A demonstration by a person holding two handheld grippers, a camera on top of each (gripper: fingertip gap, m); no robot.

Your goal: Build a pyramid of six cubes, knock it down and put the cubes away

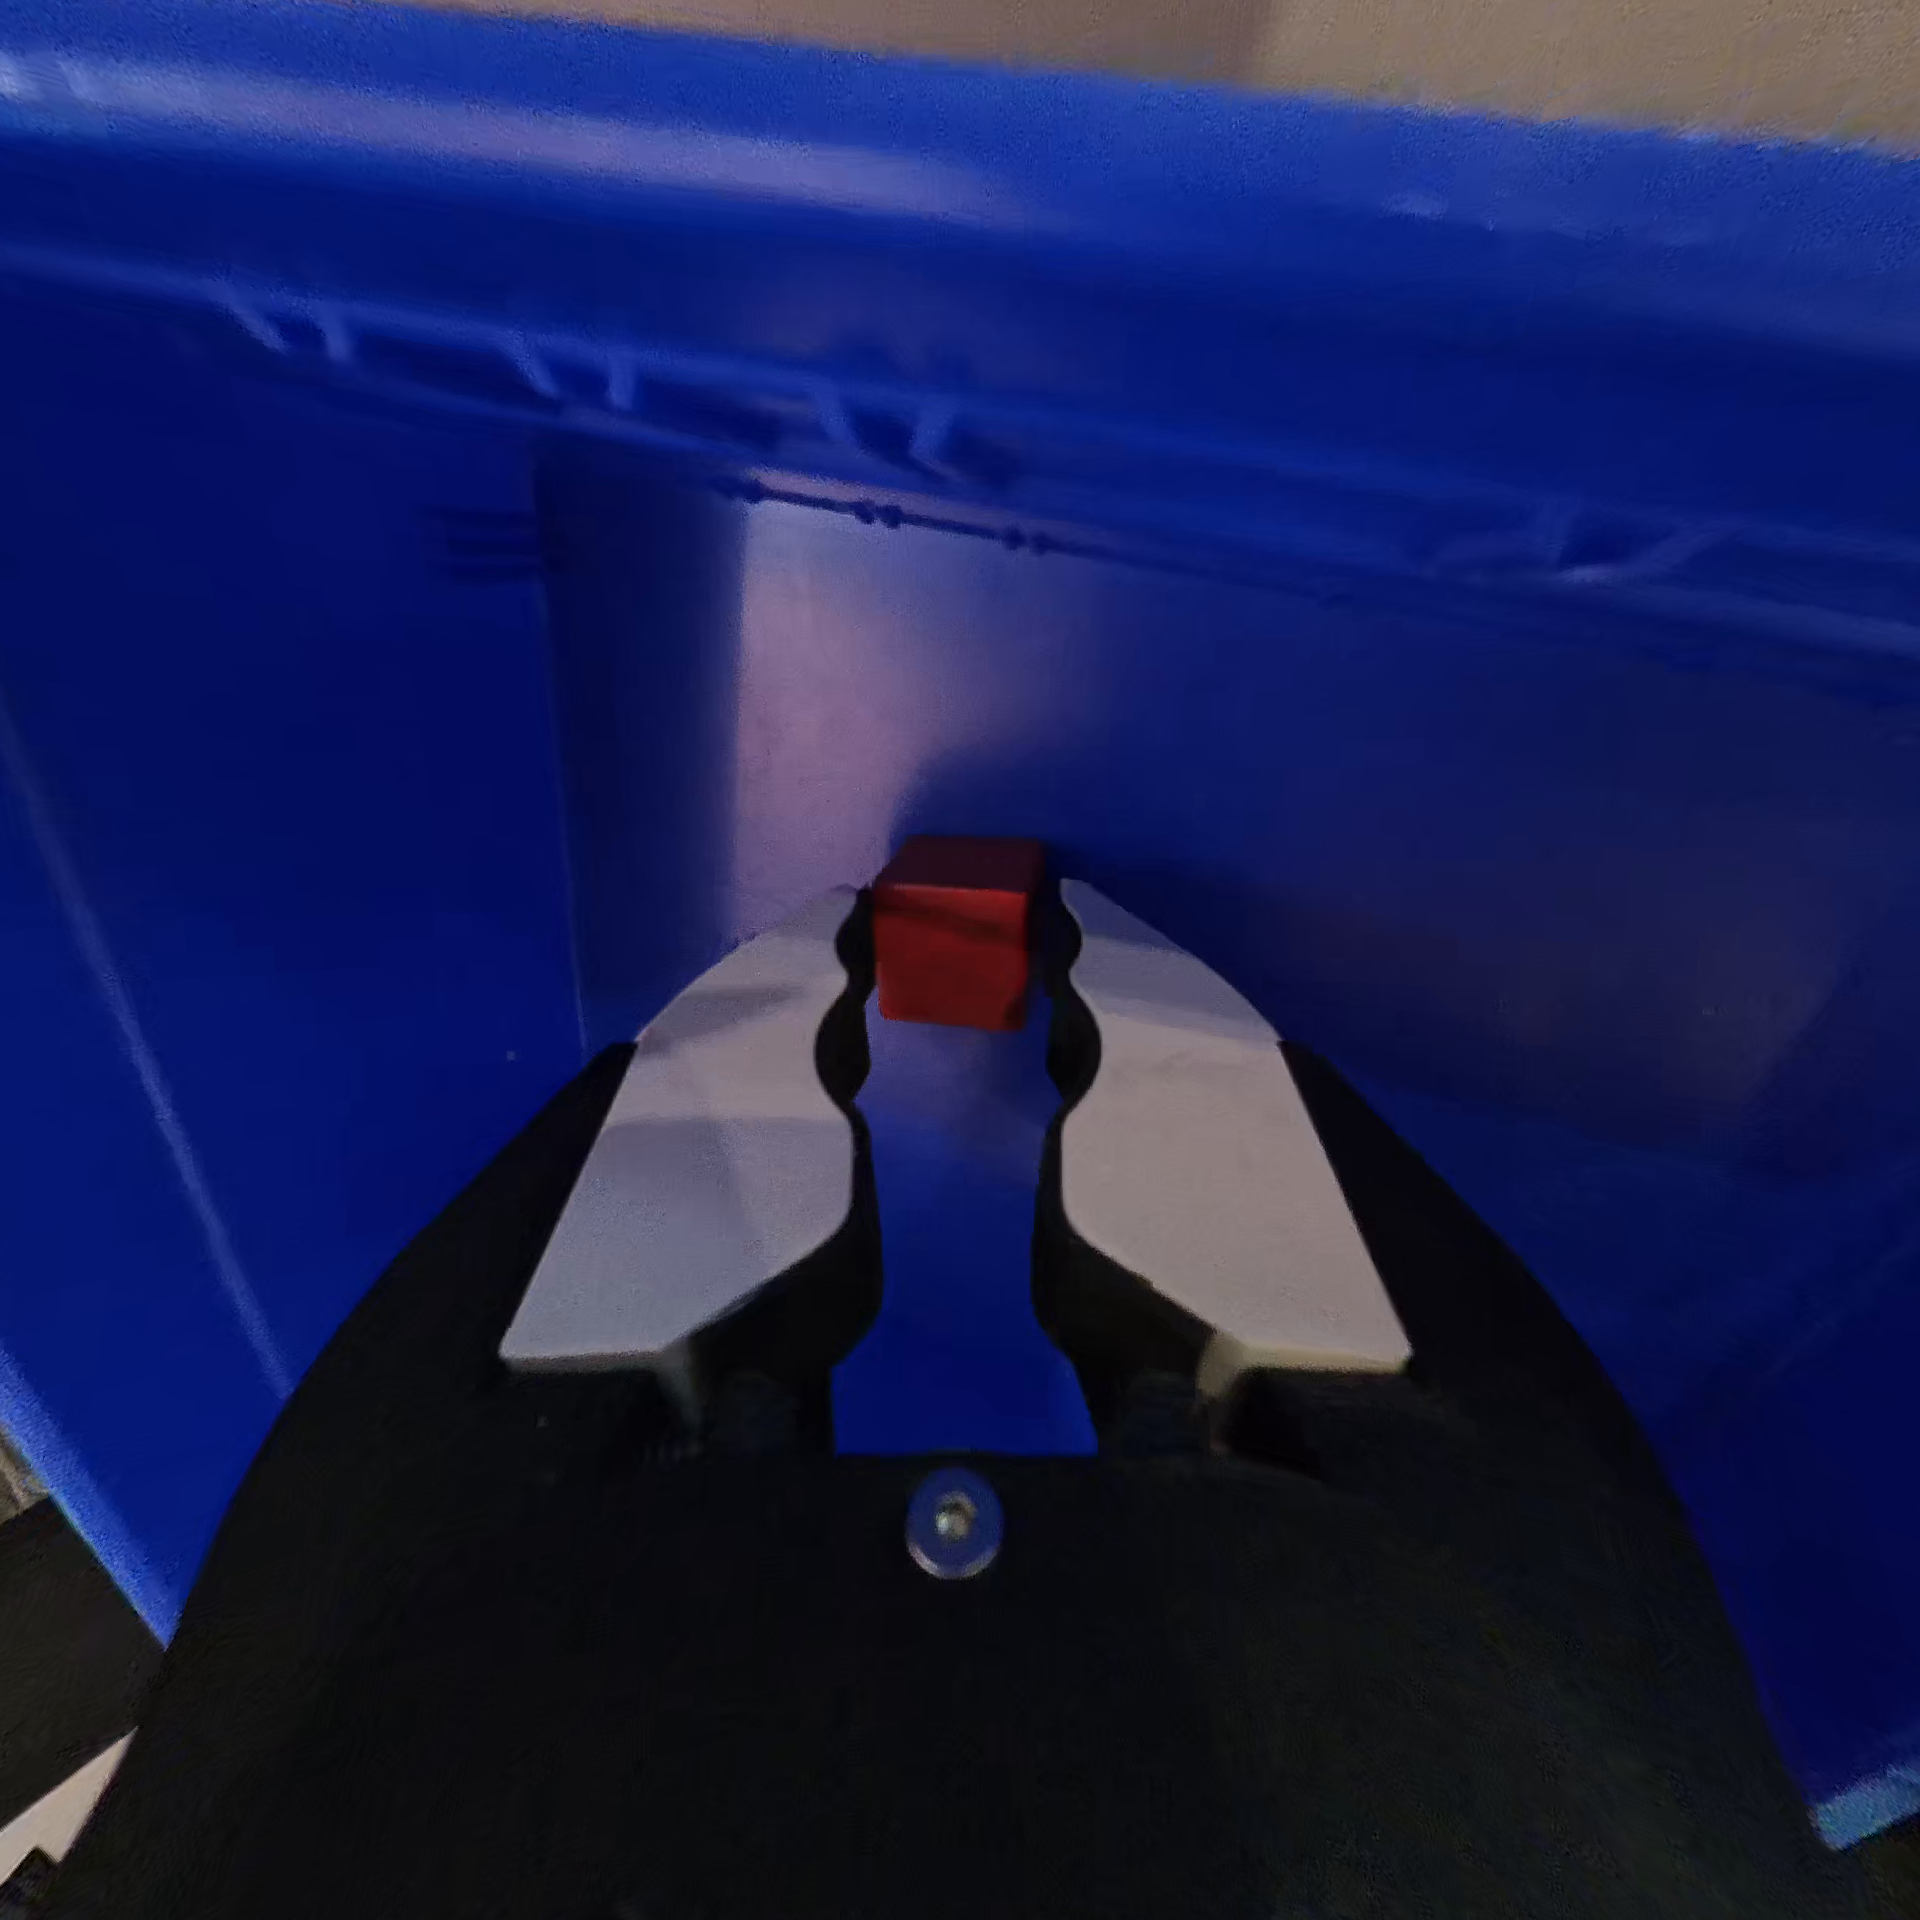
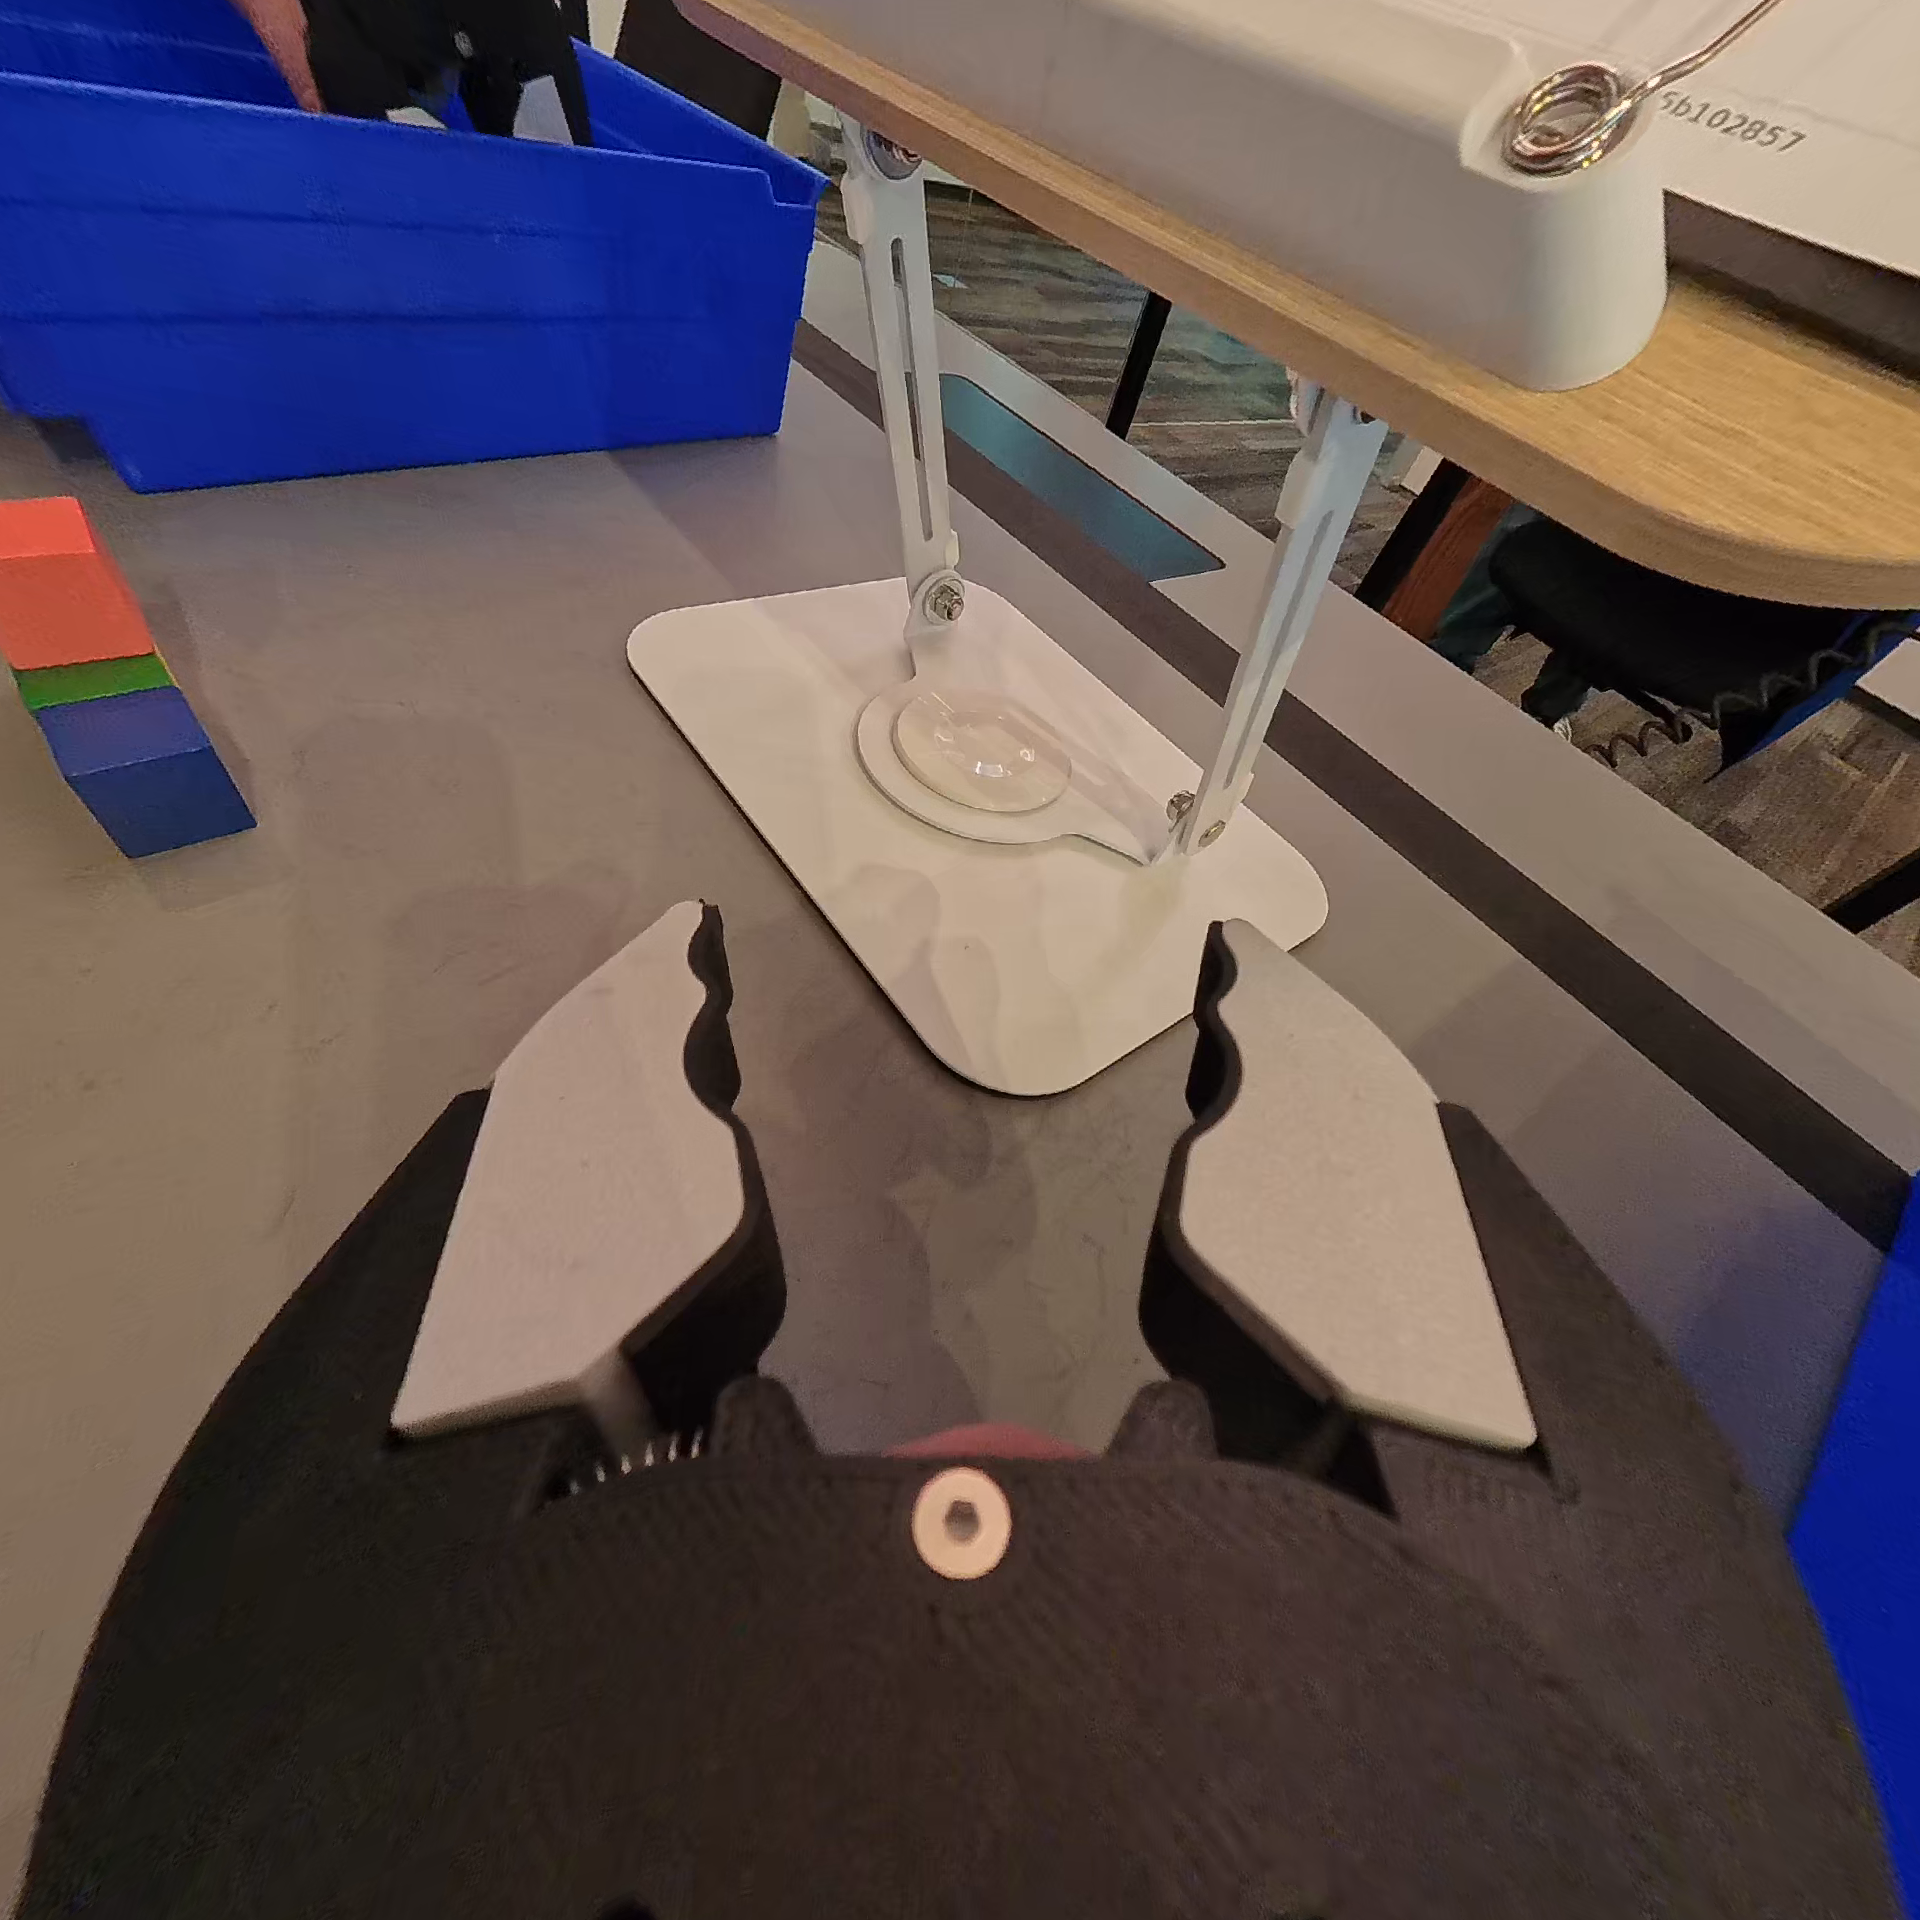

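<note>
In the left wrist view my left gripper [image 1: 961, 920] is inside a blue bin [image 1: 1351, 727], its fingertips closed on the sides of a red cube [image 1: 951, 961] held near the bin's wall. In the right wrist view my right gripper [image 2: 966, 935] is open and empty above the grey table [image 2: 416, 987]. At the left edge of that view an orange-red cube [image 2: 57, 597], a green cube [image 2: 94, 681] and a blue cube [image 2: 140, 769] stand touching in a row. The same blue bin [image 2: 416, 312] shows at the back left, with a dark gripper and a hand [image 2: 447, 62] reaching into it.
A white stand with a flat base plate [image 2: 997, 914] and two slotted legs stands just ahead of my right gripper and carries a wooden board [image 2: 1558, 416] overhead. The table's right edge [image 2: 1558, 831] is close, with carpet beyond. A blue part [image 2: 1870, 1455] shows at the right edge. Tip to tip, the grippers are about 40 cm apart.
</note>
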